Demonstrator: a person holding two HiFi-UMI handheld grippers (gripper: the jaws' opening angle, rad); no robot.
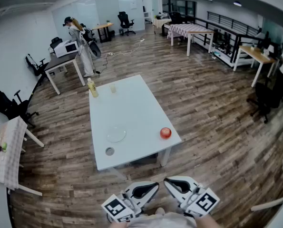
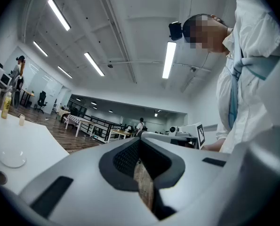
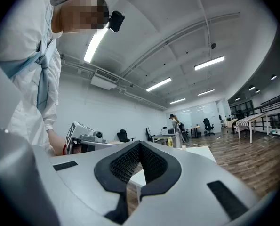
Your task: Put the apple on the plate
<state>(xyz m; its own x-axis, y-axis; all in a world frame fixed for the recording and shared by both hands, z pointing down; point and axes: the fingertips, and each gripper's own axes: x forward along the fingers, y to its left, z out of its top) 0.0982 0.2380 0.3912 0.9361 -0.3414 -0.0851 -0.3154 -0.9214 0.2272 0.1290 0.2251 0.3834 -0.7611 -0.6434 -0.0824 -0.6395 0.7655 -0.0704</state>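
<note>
A red apple (image 1: 165, 133) lies near the front right corner of the white table (image 1: 131, 108). The clear glass plate (image 1: 116, 135) rests to its left, and it shows small in the left gripper view as a plate (image 2: 12, 158). Both grippers are held close to the person's body, well short of the table. The left gripper (image 1: 151, 188) and right gripper (image 1: 172, 183) point at each other. Jaw tips of the left gripper (image 2: 140, 142) meet with nothing between them. The right gripper (image 3: 140, 147) is shut and empty too.
A yellow bottle (image 1: 92, 88) and a small cup (image 1: 113, 87) stand at the table's far edge. A small dark round object (image 1: 110, 151) lies near the front left. Wooden floor surrounds the table. A person stands by a desk (image 1: 65, 61) at the back left.
</note>
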